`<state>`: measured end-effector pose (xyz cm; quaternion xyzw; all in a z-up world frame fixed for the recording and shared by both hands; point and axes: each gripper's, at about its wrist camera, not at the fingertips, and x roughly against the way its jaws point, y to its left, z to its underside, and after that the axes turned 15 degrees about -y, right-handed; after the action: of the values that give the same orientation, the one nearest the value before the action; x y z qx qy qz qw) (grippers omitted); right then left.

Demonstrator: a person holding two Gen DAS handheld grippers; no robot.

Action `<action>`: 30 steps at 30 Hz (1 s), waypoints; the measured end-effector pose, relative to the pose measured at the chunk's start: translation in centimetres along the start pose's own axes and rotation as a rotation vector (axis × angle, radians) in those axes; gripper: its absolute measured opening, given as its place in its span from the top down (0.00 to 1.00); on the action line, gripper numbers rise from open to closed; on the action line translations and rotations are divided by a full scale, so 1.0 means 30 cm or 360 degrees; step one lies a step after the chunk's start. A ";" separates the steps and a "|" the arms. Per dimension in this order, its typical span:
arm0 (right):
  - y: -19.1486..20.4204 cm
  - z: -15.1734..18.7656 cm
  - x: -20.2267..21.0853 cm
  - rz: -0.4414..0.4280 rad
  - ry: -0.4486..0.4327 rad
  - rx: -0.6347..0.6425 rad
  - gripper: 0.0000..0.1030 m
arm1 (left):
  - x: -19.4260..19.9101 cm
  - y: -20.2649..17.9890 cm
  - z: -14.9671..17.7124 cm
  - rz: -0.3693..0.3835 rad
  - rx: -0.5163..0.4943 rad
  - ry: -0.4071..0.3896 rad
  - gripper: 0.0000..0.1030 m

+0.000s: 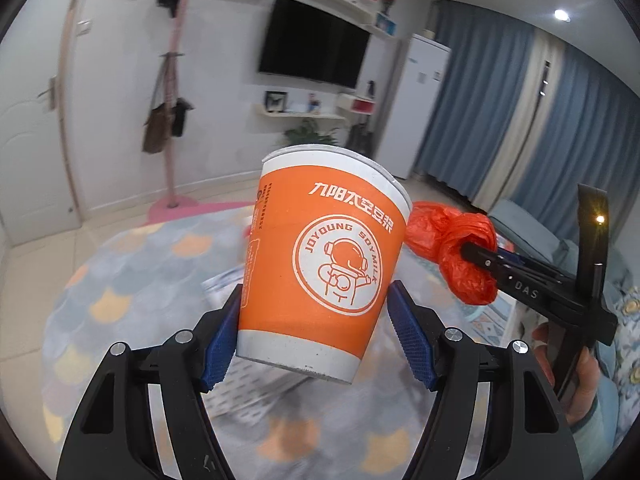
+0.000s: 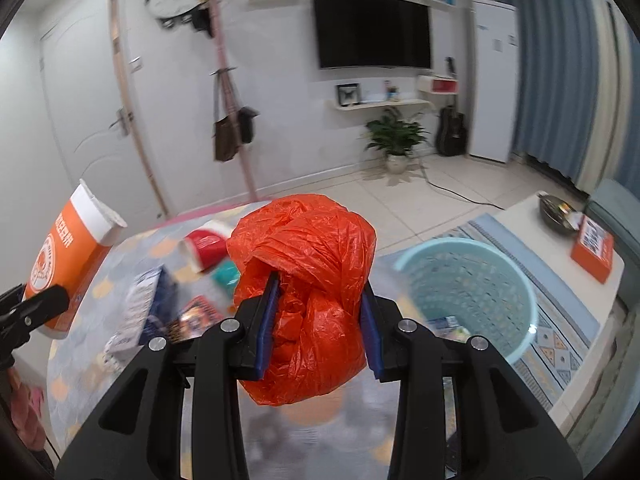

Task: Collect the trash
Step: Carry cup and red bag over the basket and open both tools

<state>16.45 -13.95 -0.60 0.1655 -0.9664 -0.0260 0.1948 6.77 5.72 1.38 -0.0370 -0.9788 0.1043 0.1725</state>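
My left gripper point(image 1: 316, 336) is shut on an orange and white paper cup point(image 1: 320, 252), held upright above the rug; the cup also shows at the left of the right wrist view point(image 2: 64, 248). My right gripper point(image 2: 320, 324) is shut on a crumpled red plastic bag point(image 2: 308, 280), held in the air; the bag also shows to the right of the cup in the left wrist view point(image 1: 460, 252). A light blue perforated waste basket point(image 2: 472, 280) stands on the floor to the right of the bag, with some trash at its bottom.
On the patterned rug point(image 2: 312, 440) lie a red cup on its side point(image 2: 204, 248), a blue-white carton point(image 2: 148, 300), a teal item point(image 2: 226, 276) and a printed wrapper point(image 2: 192, 320). A low white table point(image 2: 536, 240) with an orange box point(image 2: 594, 248) stands at the right. A coat stand point(image 2: 228, 120) and a plant point(image 2: 394, 136) are by the far wall.
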 end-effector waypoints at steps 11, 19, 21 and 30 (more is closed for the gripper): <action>-0.452 0.010 -0.109 0.0270 0.0134 -0.0426 0.67 | -0.222 -0.312 -0.074 0.0144 -0.0148 -0.0029 0.34; -0.665 0.079 -0.210 0.0440 0.0222 -0.0531 0.67 | -0.442 -0.517 -0.094 0.0245 -0.0226 0.0043 0.34; -0.698 0.108 -0.236 0.0481 0.0249 -0.0533 0.67 | -0.507 -0.550 -0.083 0.0255 -0.0224 0.0087 0.34; -0.796 0.204 -0.341 0.0545 0.0366 -0.0589 0.60 | -0.780 -0.613 0.011 0.0309 -0.0154 0.0315 0.33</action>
<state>30.39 -33.20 -12.76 -0.0369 -0.9307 -0.1499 0.3317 27.93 -14.82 -2.64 -0.1500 -0.9527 0.0689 0.2553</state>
